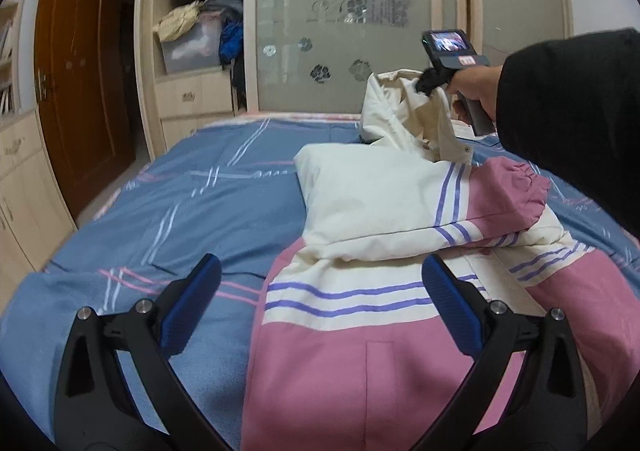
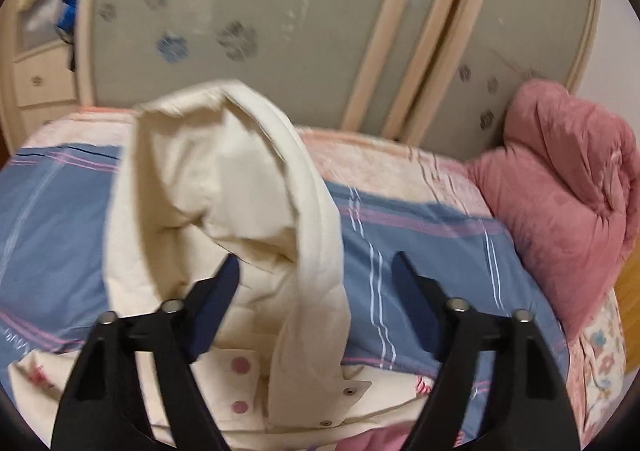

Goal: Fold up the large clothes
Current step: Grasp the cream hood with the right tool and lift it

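Standing between the right gripper [image 2: 314,279] fingers, the jacket's cream hood [image 2: 224,179]

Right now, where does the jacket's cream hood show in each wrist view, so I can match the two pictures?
Left wrist view: the cream hood stands raised at upper right, at the right gripper, beyond the folded jacket.
Right wrist view: the hood fills the centre-left, rising above the gripper's left finger.
Shared landmark: the frosted wardrobe door with flower prints, behind the hood in both views.
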`<state>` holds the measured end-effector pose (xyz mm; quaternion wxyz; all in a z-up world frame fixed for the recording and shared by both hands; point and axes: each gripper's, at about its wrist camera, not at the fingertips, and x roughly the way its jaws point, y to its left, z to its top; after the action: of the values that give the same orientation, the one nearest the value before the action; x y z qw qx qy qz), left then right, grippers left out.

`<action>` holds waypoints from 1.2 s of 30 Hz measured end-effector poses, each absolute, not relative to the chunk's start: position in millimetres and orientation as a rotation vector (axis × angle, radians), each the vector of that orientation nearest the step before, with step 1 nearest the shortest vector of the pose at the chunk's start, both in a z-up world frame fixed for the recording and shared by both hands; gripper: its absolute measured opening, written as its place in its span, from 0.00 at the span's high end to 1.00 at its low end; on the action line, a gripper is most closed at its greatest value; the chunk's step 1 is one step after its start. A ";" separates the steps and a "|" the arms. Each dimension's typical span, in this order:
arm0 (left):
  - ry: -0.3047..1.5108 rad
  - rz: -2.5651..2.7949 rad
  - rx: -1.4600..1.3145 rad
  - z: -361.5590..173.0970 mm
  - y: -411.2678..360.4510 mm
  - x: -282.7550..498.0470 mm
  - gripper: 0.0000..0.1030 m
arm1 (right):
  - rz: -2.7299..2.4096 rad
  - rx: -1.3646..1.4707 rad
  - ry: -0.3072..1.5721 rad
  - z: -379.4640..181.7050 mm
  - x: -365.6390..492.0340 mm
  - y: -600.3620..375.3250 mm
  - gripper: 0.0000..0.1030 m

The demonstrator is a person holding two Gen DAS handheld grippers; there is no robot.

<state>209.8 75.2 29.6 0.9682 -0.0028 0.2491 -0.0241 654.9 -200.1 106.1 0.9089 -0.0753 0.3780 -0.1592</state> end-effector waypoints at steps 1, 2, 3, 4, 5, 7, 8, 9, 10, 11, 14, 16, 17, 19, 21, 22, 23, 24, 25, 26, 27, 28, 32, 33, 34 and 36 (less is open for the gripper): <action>0.515 -0.053 -0.024 28.3 77.5 211.7 0.02 | -0.329 -0.148 0.797 101.5 655.2 -202.6 0.76; 0.522 -0.054 -0.029 27.6 78.1 212.8 0.02 | -0.310 -0.133 0.802 99.7 653.9 -205.5 0.89; 0.521 -0.052 -0.023 27.7 77.6 213.0 0.02 | -0.298 -0.109 0.787 100.1 649.2 -209.9 0.96; 0.515 -0.049 -0.017 28.3 76.6 212.3 0.02 | -0.275 -0.075 0.757 102.4 641.7 -215.1 0.96; 0.507 -0.045 -0.009 29.1 76.2 211.8 0.02 | -0.261 -0.054 0.744 104.2 637.5 -216.1 0.97; 0.494 -0.038 0.002 31.4 74.6 211.2 0.02 | -0.215 -0.009 0.714 109.9 625.1 -223.4 0.97; 0.495 -0.038 -0.002 31.7 74.4 211.2 0.02 | -0.185 0.025 0.693 114.4 611.6 -228.9 0.97; 0.499 -0.042 -0.017 32.1 75.3 211.9 0.02 | -0.156 0.051 0.681 118.5 596.7 -235.5 0.98; 0.502 -0.046 -0.027 31.8 75.6 212.7 0.02 | -0.137 0.063 0.669 122.1 580.7 -243.4 0.98; 0.506 -0.048 -0.036 31.8 75.6 213.2 0.02 | -0.123 0.071 0.660 124.2 570.0 -248.1 0.98; 0.504 -0.050 -0.044 33.3 73.2 213.8 0.02 | -0.064 0.142 0.633 122.6 516.8 -276.9 0.98; 0.500 -0.063 -0.052 34.7 70.4 212.8 0.02 | -0.044 0.179 0.639 104.9 477.8 -298.4 0.98; 0.501 -0.074 -0.056 35.1 68.8 212.4 0.02 | -0.047 0.189 0.648 94.7 465.4 -306.7 0.98; 0.507 -0.097 -0.063 35.2 64.6 212.4 0.02 | -0.082 0.199 0.670 68.4 442.4 -323.3 0.98; 0.512 -0.124 -0.075 34.7 60.6 212.9 0.02 | -0.136 0.182 0.711 32.0 421.8 -338.3 0.98; 0.518 -0.145 -0.092 33.9 58.9 213.2 0.02 | -0.136 0.205 0.726 20.0 416.4 -344.5 0.98; 0.525 -0.165 -0.110 33.0 58.3 213.4 0.02 | -0.144 0.247 0.732 5.1 407.5 -355.1 0.98; 0.534 -0.192 -0.140 31.4 57.9 214.3 0.02 | -0.147 0.273 0.722 -1.5 400.1 -361.1 0.96; 0.542 -0.208 -0.162 30.5 58.1 215.7 0.02 | -0.136 0.311 0.688 -6.3 387.9 -366.6 0.94; 0.551 -0.226 -0.188 29.0 58.6 216.9 0.02 | -0.126 0.334 0.667 -6.6 379.1 -368.8 0.89; 0.556 -0.235 -0.205 28.1 58.9 217.9 0.02 | -0.119 0.363 0.642 -5.2 366.8 -369.6 0.70; 0.560 -0.243 -0.225 26.1 59.3 218.8 0.02 | -0.106 0.397 0.627 -2.7 353.8 -369.1 0.39; 0.564 -0.233 -0.254 21.2 61.4 223.2 0.02 | -0.055 0.489 0.538 17.5 300.8 -362.5 0.12; 0.563 -0.236 -0.271 20.4 63.1 224.2 0.02 | -0.030 0.514 0.497 25.3 281.0 -357.5 0.09; 0.561 -0.245 -0.306 19.2 66.0 225.8 0.02 | -0.006 0.538 0.451 31.8 263.2 -352.8 0.04; 0.550 -0.273 -0.378 16.6 71.6 227.7 0.02 | 0.059 0.579 0.346 32.8 223.7 -344.3 0.01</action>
<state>227.7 71.6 16.6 0.9356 -0.1851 0.2693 -0.1335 223.7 -344.3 32.8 0.9432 0.2841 0.1699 0.0287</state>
